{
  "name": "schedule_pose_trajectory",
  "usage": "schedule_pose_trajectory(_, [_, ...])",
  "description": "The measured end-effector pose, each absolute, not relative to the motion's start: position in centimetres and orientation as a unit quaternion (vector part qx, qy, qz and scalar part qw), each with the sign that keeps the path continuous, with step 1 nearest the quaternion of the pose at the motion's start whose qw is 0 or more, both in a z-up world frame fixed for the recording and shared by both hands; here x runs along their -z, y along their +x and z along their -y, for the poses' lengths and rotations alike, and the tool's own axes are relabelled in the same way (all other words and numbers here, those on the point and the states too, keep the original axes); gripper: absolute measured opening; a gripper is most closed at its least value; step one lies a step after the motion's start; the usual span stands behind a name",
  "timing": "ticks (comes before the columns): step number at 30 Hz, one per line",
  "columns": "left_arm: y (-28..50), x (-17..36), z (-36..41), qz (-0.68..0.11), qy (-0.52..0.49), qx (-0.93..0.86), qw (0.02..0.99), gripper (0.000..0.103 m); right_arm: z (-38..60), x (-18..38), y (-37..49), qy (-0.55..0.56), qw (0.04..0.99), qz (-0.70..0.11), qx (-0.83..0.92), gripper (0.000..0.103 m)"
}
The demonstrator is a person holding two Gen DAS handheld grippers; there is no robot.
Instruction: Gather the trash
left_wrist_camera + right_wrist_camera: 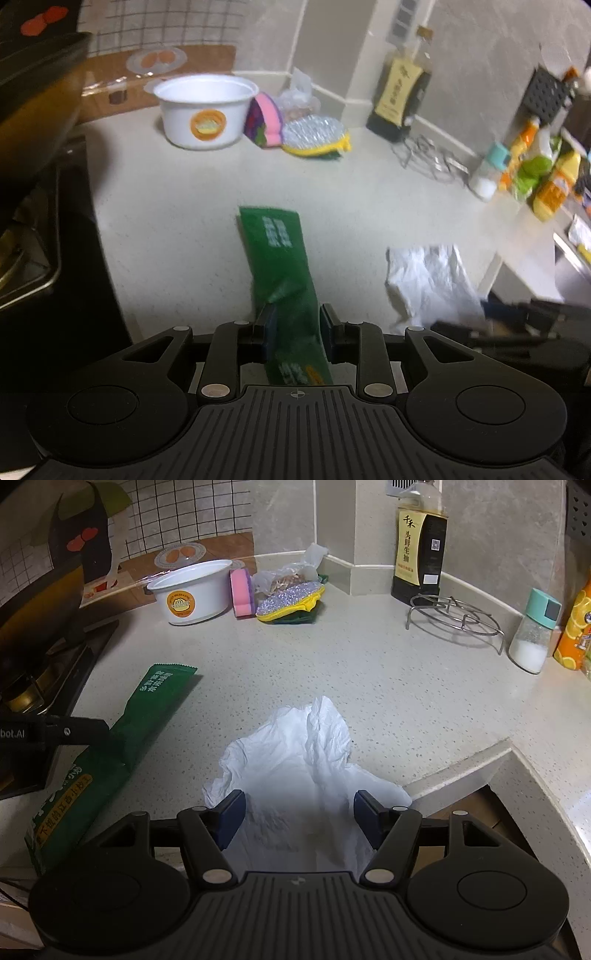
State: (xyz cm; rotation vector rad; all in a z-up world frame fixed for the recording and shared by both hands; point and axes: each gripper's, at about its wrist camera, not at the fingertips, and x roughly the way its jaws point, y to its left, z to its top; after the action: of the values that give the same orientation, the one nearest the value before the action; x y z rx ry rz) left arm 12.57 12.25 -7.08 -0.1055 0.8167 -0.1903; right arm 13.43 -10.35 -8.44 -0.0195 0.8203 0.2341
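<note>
A long green snack wrapper [277,243] sticks out forward over the speckled counter [177,206], and my left gripper [293,317] is shut on its creased middle. In the right wrist view the same wrapper [147,716] lies at the left with the left gripper's finger [74,725] on it. A crumpled white plastic bag [295,746] lies near the counter's front edge. My right gripper [299,808] stands open astride its near end, its blue pads apart and not squeezing it. The bag [428,280] also shows at the right of the left wrist view.
At the back stand a white bowl [190,594], a pink sponge [242,592], a scouring pad [291,598] and a soy sauce bottle [419,542]. A wire trivet [454,616] and a salt shaker [533,635] are at the right. A stove with a pan [37,627] borders the left. The counter steps down [461,771] at the right front.
</note>
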Motion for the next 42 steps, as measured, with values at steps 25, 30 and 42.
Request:
schedule_pose_trajectory(25, [13.1,8.9,-10.6,-0.425,0.015,0.088,0.901,0.043,8.6,8.1,13.4,-0.007,0.906,-0.405,-0.12,0.009])
schedule_pose_trajectory(30, [13.4,8.7,-11.0,-0.432,0.022,0.116,0.894,0.038,8.7,5.9,12.4,0.059,0.912,-0.39,-0.116,0.009])
schedule_pose_trajectory(42, [11.6,6.7,-7.8,-0.398,-0.019,0.22,0.891,0.019,12.1,3.8,5.1,0.137,0.92,-0.366,-0.034,0.009])
